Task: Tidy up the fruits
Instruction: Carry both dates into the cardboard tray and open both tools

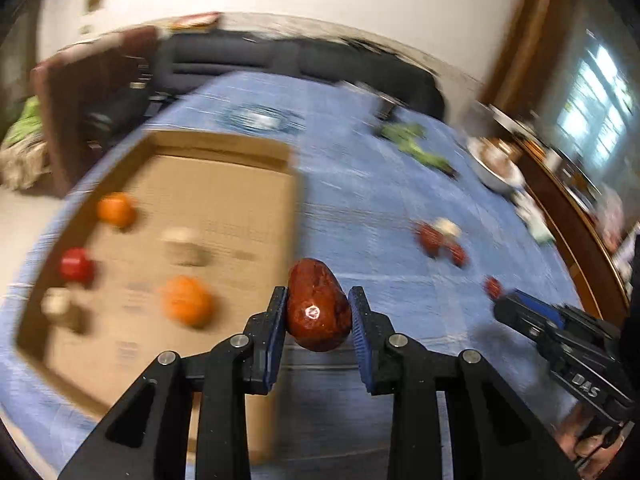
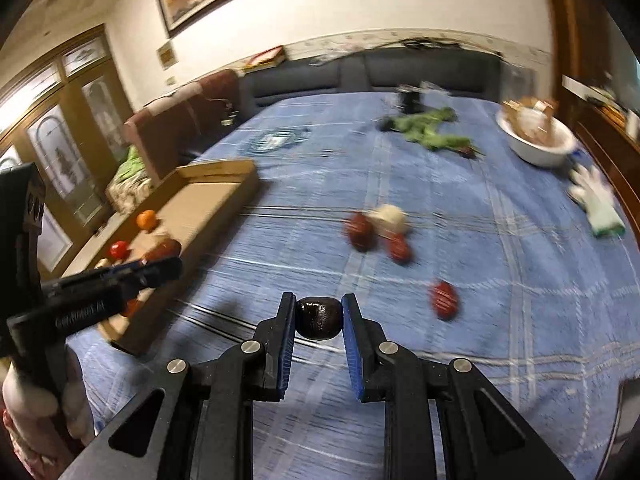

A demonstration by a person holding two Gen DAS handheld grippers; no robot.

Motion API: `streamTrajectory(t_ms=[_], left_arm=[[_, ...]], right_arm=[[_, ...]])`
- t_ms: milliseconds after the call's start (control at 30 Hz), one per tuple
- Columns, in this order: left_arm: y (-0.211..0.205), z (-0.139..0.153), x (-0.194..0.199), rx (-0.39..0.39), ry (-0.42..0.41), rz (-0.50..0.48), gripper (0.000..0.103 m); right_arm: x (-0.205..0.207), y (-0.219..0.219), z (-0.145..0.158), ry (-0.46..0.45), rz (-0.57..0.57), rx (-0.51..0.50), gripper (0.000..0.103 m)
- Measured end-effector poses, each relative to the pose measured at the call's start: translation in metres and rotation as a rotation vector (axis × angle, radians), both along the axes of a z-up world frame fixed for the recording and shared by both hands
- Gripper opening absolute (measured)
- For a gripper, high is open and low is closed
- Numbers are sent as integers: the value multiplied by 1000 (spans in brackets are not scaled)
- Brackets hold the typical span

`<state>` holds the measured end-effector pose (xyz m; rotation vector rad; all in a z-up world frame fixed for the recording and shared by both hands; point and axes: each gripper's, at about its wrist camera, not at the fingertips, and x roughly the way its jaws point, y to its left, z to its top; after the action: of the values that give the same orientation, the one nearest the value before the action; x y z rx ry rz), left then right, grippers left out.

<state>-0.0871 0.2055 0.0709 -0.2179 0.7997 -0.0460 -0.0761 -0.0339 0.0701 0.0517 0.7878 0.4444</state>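
My left gripper (image 1: 318, 292) is shut on a reddish-brown fruit (image 1: 318, 312) with a small round sticker, held above the blue tablecloth just right of the cardboard tray (image 1: 224, 148). The tray holds two oranges (image 1: 186, 300), a red fruit (image 1: 76, 266) and pale items. My right gripper (image 2: 319, 300) is shut on a dark, nearly black round fruit (image 2: 319, 318) over the cloth. Beyond it lie three red-brown fruits (image 2: 444, 300) and a pale one (image 2: 388, 218). The left gripper (image 2: 170, 266) shows at the left of the right wrist view, by the tray (image 2: 216, 176).
A white bowl (image 2: 536, 140) with brown contents, a green bundle (image 2: 432, 132) and a white glove (image 2: 596, 200) lie on the far right of the table. A dark sofa (image 2: 360, 76) and brown chairs stand behind it. Both views are motion-blurred.
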Motion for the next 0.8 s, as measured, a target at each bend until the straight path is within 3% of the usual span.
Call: streamTrajectory(t_ms=[167,267,533,800], left_arm=[[72,1,-9,32,-2,191,30],[99,-1,-12,53,4,256,30],[123,-29,2,43,96,264,30],[110,-33,12,87,89,230,30]], right_arm=[[12,64,9,17,142,31,25],[20,104,10,19,210,16,25],[39,182,-8,39,313,-54,25],[66,206,-28,73,297,-117,25]])
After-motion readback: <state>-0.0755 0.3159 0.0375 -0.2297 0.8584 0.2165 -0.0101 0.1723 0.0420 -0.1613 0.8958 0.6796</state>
